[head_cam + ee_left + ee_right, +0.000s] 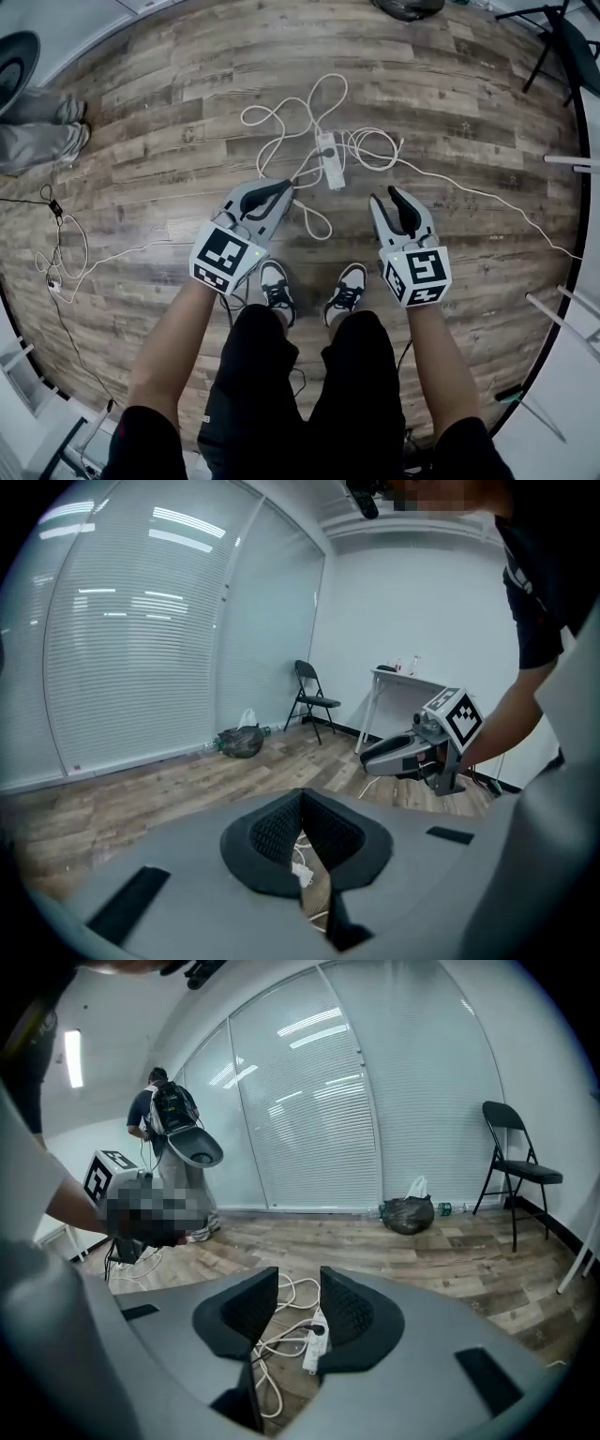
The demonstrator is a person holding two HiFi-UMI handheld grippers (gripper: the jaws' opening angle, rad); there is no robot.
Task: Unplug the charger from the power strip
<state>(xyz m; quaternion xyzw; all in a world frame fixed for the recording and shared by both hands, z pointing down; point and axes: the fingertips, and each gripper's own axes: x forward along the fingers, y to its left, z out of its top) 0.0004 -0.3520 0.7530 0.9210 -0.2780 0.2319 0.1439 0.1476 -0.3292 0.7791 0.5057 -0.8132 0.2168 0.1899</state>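
Note:
A white power strip (329,161) lies on the wood floor among loops of white cable (281,117). A dark charger plug (329,151) sits in it. My left gripper (281,189) hangs in front of the strip to its left, jaws shut with nothing between them (302,797). My right gripper (384,198) hangs to the strip's right, open and empty. In the right gripper view the strip (312,1349) and its black plug (320,1329) show on the floor through the gap of the right gripper (299,1272). Neither gripper touches the strip.
My two shoes (309,286) stand just behind the grippers. Another person's grey-trousered legs (37,131) are at the far left, with thin cables (56,253) nearby. A folding chair (517,1162), a black bag (408,1214) and a white table (403,682) stand along the walls.

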